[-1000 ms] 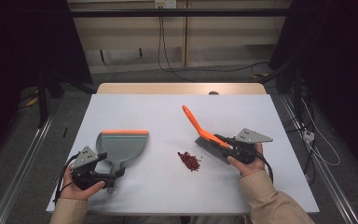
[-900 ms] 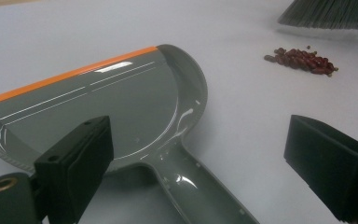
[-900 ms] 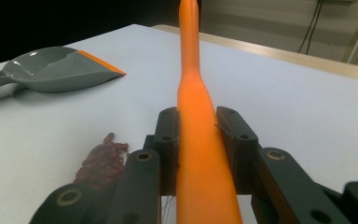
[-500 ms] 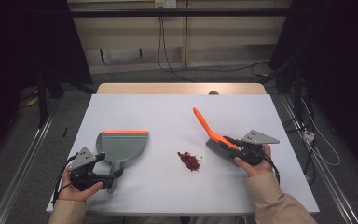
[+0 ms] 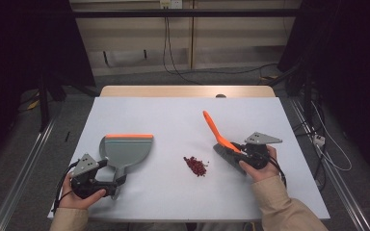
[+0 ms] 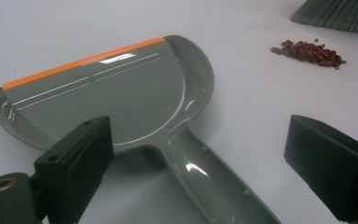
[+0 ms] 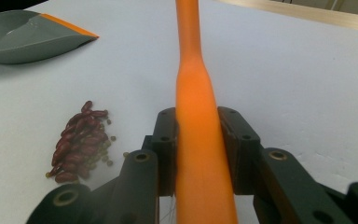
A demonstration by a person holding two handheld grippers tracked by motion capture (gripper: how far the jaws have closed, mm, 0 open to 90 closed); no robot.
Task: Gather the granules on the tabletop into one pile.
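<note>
White table (image 5: pixel 139 115) in a dim room. The right gripper (image 7: pixel 198 140) clamps the brush (image 7: pixel 196 116) handle, beans (image 7: pixel 81 140) off to its side. The left gripper (image 6: pixel 205 158) stands open astride the dustpan (image 6: pixel 121 93) handle, not pinching. Next, I judge: close on it, then sweep.

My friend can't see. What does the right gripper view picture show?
The right gripper is shut on an orange brush handle that points away across a white table. A little pile of red beans lies to its left, and a grey dustpan sits in the far left corner.
</note>
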